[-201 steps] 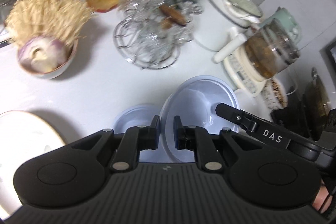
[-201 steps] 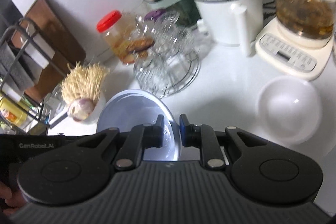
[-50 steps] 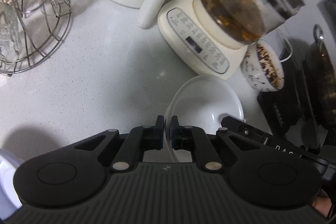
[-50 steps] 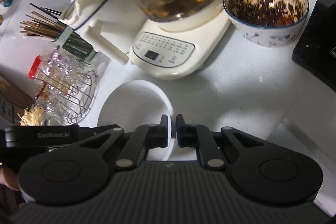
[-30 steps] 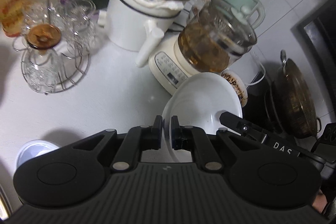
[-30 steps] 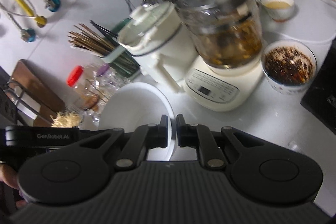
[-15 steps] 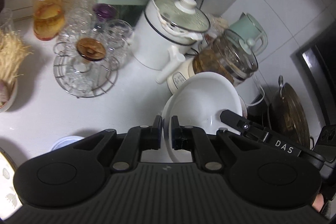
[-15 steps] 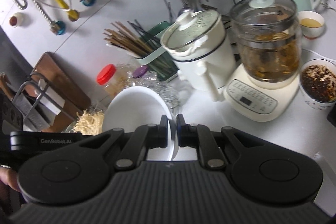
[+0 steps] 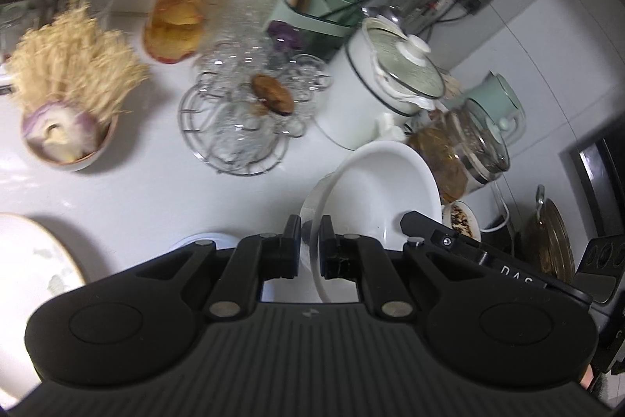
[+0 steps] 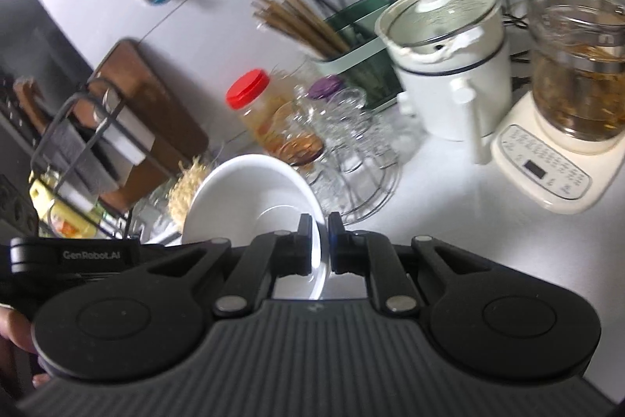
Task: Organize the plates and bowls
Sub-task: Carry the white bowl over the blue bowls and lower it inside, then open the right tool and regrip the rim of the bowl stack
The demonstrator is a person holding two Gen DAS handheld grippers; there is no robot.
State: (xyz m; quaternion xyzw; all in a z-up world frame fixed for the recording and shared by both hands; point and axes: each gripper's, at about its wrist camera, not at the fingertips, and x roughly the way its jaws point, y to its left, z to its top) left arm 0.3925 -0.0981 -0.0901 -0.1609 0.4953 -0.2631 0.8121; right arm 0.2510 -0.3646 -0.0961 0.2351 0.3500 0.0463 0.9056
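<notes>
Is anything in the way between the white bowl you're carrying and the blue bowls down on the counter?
Nothing visible is. Both grippers, left and right, pinch the white bowl by its rim, above the counter. The blue bowls peek out just below the left gripper, with only bare counter around them.

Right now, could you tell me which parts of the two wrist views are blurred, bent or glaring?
Left wrist view: the red-lidded jar and glass rack smear with motion blur, the wall edges bow from the fisheye, while the white bowl stays sharp. Right wrist view: the chopsticks and glassware blur, and glare burns the top left corner.
</notes>
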